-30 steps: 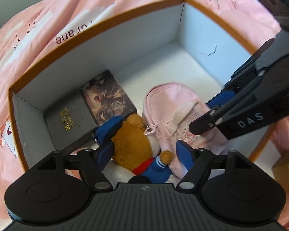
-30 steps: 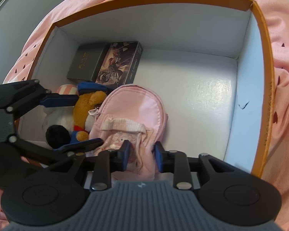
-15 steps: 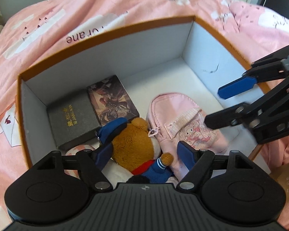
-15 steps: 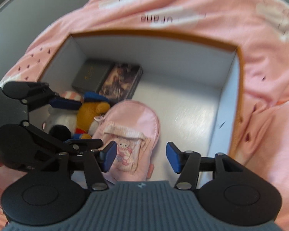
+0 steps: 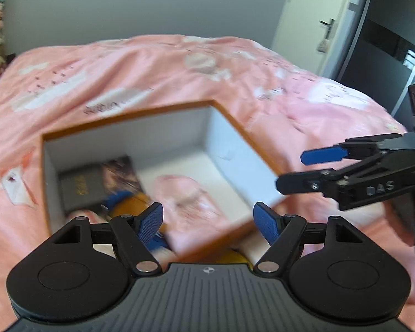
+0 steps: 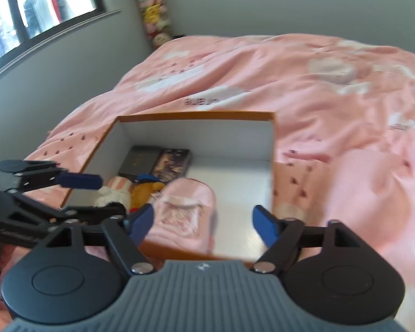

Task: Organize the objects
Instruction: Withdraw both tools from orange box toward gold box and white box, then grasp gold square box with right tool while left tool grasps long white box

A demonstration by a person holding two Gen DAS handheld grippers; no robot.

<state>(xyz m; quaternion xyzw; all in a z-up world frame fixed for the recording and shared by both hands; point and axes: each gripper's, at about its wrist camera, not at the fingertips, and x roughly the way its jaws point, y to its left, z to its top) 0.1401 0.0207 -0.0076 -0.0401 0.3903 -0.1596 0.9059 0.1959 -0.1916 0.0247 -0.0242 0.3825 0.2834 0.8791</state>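
An orange-rimmed box (image 5: 163, 108) with white inside walls sits on the pink bed; it also shows in the right wrist view (image 6: 196, 115). Inside lie a pink mini backpack (image 6: 185, 210), a brown plush toy (image 6: 144, 192), a dark box (image 6: 137, 160) and a picture-printed box (image 6: 171, 161). My left gripper (image 5: 209, 220) is open and empty above the box's near edge. My right gripper (image 6: 203, 221) is open and empty, also pulled back above the near edge. Each gripper shows in the other's view, the right (image 5: 298, 170) and the left (image 6: 96, 196).
The pink quilt (image 6: 318, 83) covers the bed all around the box. A grey wall, a window (image 6: 27, 8) and a hanging stack of plush toys (image 6: 152, 8) stand behind. A door (image 5: 318, 22) and dark wardrobe are at right.
Both grippers have drawn back and up out of the box. The right gripper let go of the pink backpack and opened wide. The left gripper left the plush toy in the box.
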